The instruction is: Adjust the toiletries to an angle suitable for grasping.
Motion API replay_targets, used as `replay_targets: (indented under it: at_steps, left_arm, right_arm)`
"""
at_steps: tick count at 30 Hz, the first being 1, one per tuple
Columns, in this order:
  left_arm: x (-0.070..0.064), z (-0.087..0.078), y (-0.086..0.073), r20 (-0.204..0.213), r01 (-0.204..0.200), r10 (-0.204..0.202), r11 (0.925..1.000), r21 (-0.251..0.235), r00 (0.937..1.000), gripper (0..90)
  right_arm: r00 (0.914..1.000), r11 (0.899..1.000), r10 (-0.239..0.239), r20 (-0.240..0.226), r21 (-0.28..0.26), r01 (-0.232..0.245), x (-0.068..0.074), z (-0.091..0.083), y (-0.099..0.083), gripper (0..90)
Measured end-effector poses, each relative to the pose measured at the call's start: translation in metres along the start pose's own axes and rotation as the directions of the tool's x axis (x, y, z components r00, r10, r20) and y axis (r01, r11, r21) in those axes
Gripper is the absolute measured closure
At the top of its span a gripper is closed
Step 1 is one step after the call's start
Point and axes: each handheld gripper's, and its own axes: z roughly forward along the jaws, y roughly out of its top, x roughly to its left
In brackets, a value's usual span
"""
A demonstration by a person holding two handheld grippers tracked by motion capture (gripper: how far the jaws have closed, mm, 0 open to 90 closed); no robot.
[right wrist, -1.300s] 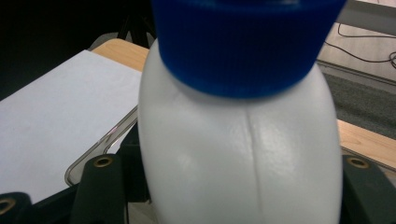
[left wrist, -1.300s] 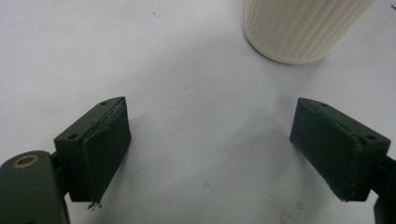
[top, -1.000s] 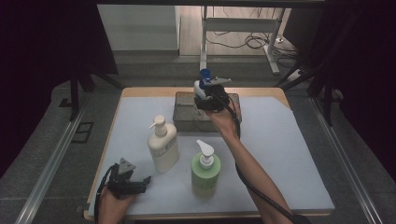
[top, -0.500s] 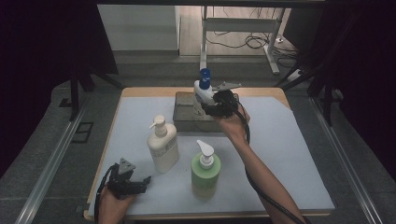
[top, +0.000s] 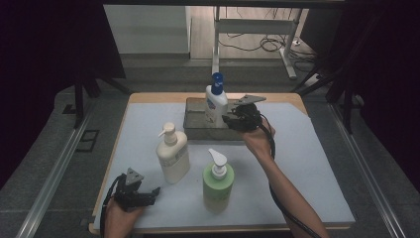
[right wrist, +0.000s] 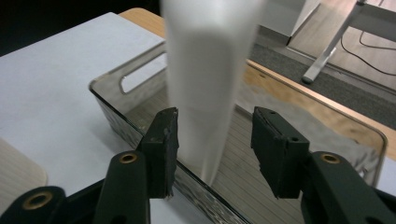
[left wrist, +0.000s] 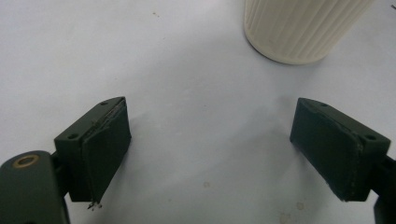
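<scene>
Right claw [top: 233, 119] has drawn back a little vs half a sec ago: the white bottle w/ blue cap [top: 216, 103] now stands upright in the metal tray [top: 194, 130] at the far side of the counter [top: 297, 163], and in the right gripper view the jaws stand apart on either side of the bottle [right wrist: 205, 84], probably not touching it, though blur makes that hard to call. Left claw [top: 148, 194] unchanged, open and empty near the counter's front-left corner, just by the cream pump bottle [top: 172, 153]. Count: 3 bottles total (blue-cap, cream pump, green pump [top: 218, 177]), 1 tray, 2 claws.
</scene>
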Motion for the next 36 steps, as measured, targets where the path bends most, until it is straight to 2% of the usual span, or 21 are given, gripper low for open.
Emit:
replay_targets:
  at_steps: [2, 7, 10, 14, 17, 20, 25, 31, 34, 36]
  left_arm:
    - [0.0, 0.0, 0.0, 0.0, 0.0, 0.0, 1.0, 0.0, 1.0, 12.2]
    - [0.0, 0.0, 0.0, 0.0, 0.001, -0.001, 1.0, 0.0, 1.0, 12.2]
    - [0.0, 0.0, 0.0, 0.0, 0.0, 0.0, 1.0, 0.0, 1.0, 12.2]
    - [0.0, 0.0, 0.0, 0.0, 0.0, 0.0, 1.0, 0.0, 1.0, 12.2]
    - [0.0, 0.0, 0.0, 0.0, 0.0, 0.0, 1.0, 0.0, 1.0, 12.2]
    - [0.0, 0.0, 0.0, 0.0, 0.0, 0.0, 1.0, 0.0, 1.0, 12.2]
    - [0.0, 0.0, 0.0, 0.0, 0.0, 0.0, 1.0, 0.0, 1.0, 12.2]
    - [0.0, 0.0, 0.0, 0.001, 0.001, -0.001, 1.0, 0.0, 1.0, 12.2]
    - [0.0, 0.0, 0.0, 0.001, 0.001, -0.001, 1.0, 0.0, 1.0, 12.2]
    - [0.0, 0.0, 0.0, 0.001, 0.001, -0.001, 1.0, 0.0, 1.0, 12.2]
  right_arm:
    - [0.9999, 1.0, 0.014, -0.002, 0.0, -0.014, -0.005, 0.0, -0.004, 56.1]
    - [1.0, 0.999, 0.003, 0.006, 0.035, -0.004, -0.016, 0.007, -0.011, 65.9]
    - [0.9992, 0.999, 0.038, 0.008, 0.038, -0.039, -0.021, 0.014, -0.014, 72.8]
    - [0.9962, 0.996, 0.076, 0.042, 0.043, -0.078, -0.022, 0.028, -0.017, 86.2]
    - [0.9951, 0.996, 0.074, 0.065, 0.046, -0.077, -0.022, 0.033, -0.018, 89.3]
    - [0.9953, 0.994, 0.079, 0.056, 0.068, -0.083, -0.022, 0.043, -0.017, 89.7]
    - [0.994, 0.993, 0.091, 0.061, 0.076, -0.095, -0.023, 0.051, -0.015, 89.7]
    - [0.9907, 0.986, 0.135, 0.021, 0.098, -0.136, -0.024, 0.063, -0.016, 89.6]
    - [0.9915, 0.985, 0.125, 0.036, 0.112, -0.128, -0.021, 0.068, -0.017, 89.6]
    - [0.9896, 0.983, 0.14, 0.032, 0.114, -0.143, -0.022, 0.07, -0.018, 89.6]
